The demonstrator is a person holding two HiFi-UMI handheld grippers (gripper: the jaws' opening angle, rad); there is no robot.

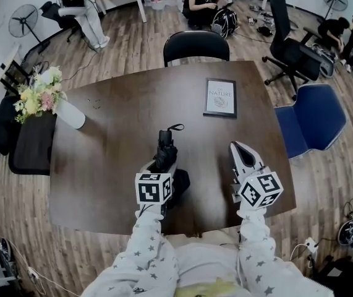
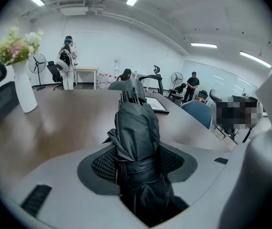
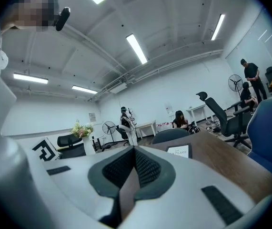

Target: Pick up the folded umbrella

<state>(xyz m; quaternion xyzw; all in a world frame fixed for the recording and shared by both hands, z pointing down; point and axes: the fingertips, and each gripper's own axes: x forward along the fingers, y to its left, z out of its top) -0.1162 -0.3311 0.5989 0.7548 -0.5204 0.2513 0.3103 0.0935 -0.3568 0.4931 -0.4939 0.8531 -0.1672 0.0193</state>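
- The folded umbrella (image 2: pixel 136 137) is between the jaws of the left gripper (image 1: pixel 164 164). They press on its strapped middle, over the near part of the desk (image 1: pixel 114 122).
- As I judge, the grip is made and the lift is the step in hand. Next it needs a firm, steady hold.
- The right gripper (image 3: pixel 135 152) has its jaws together and holds nothing.
- Only the left gripper view shows the pads on the fabric; the head view shows where it is.
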